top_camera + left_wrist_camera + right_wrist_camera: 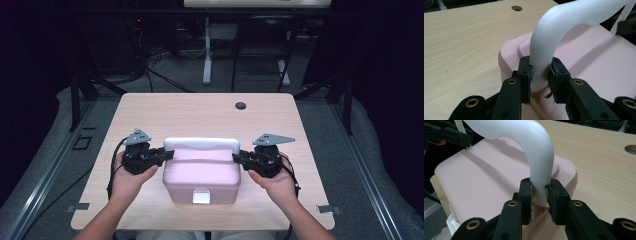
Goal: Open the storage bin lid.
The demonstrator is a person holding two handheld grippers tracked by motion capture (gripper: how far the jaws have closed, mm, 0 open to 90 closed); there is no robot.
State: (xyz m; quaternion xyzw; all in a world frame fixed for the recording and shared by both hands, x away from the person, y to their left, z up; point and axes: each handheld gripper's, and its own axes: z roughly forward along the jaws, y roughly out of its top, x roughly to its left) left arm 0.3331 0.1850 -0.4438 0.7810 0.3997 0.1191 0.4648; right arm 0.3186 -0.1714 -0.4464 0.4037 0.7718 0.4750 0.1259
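A pink box (201, 175) with a white arched handle (201, 144) and a white front latch (201, 196) stands on the wooden table near its front edge. My left gripper (167, 154) is shut on the left foot of the handle (564, 22); in the left gripper view its pads (527, 71) press both sides of the white bar just above the lid (599, 62). My right gripper (236, 157) is shut on the handle's right foot (534, 142) in the same way, its pads (554, 192) squeezing the bar. The handle stands upright between the two grippers.
The table (200, 110) stretches bare behind the box, with a round cable hole (240, 105) near its far edge. Beyond it stand the white legs of another desk (206, 55) on a dark floor with cables. Metal rails (45, 185) run along both sides.
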